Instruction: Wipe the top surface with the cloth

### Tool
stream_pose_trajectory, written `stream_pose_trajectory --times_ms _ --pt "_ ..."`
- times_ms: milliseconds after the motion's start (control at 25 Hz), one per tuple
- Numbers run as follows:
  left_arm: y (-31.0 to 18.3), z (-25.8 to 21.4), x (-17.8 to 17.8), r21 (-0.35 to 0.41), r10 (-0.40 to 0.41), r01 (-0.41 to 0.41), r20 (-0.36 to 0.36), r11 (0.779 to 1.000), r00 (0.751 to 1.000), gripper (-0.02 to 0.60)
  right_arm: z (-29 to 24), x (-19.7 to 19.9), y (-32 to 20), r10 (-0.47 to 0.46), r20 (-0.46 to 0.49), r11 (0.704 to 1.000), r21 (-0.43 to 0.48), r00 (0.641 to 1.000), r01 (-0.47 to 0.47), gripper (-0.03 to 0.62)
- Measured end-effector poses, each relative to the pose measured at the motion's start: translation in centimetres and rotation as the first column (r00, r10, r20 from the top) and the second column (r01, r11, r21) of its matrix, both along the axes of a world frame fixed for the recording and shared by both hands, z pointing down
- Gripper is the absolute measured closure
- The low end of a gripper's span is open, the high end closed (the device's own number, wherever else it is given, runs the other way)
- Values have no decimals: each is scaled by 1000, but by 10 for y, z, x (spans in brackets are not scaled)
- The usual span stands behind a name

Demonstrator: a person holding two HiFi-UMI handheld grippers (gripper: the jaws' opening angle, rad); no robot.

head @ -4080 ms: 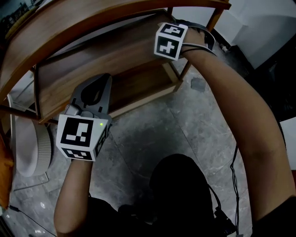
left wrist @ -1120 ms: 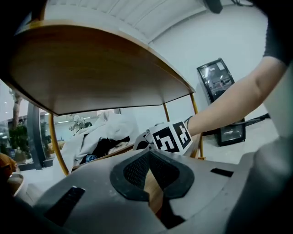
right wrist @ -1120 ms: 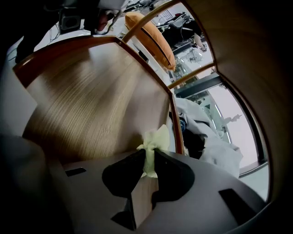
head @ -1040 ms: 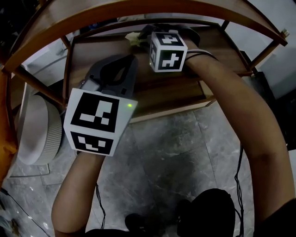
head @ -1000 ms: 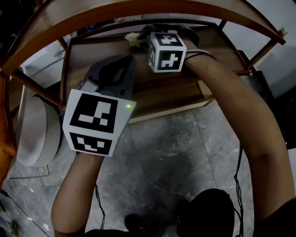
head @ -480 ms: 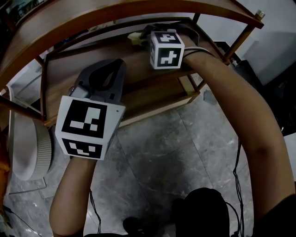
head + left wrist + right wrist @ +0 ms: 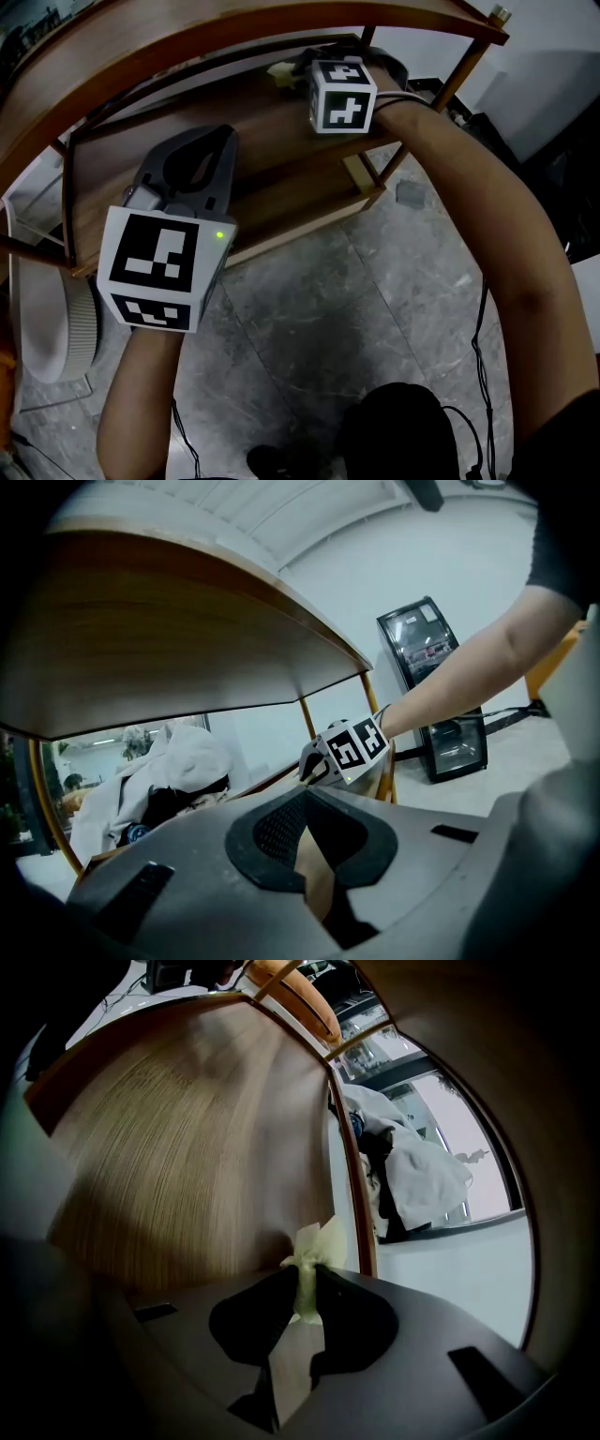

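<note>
Fingers (image 7: 339,1299) on cloth (image 7: 313,1249), against wooden shelf (image 7: 187,1147)

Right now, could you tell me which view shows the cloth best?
The right gripper view: the cloth is pinched in the jaws of the right gripper, close up against the shelf. The head view shows only a pale scrap beyond that gripper's cube. In the left gripper view I cannot make it out.

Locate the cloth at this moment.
The cloth sits pinched in the right gripper's jaws, against the wooden shelf, at the head view's upper centre.
</note>
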State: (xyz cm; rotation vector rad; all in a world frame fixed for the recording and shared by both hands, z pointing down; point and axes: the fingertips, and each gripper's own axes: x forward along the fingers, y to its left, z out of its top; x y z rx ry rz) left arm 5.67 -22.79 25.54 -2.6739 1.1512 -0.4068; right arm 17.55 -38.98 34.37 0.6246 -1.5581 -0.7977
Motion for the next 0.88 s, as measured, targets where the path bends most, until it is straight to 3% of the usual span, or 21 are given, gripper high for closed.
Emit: stream_pose_trajectory --times_ms 440,880 --pt "-1 -5 60 6 69 -69 -2 998 998 569 -7 57 -2 78 -50 997 17 996 -77 528" --pt "-2 -12 86 22 89 -89 -5 996 996 569 -18 103 -3 199 -196 980 34 960 -196 528"
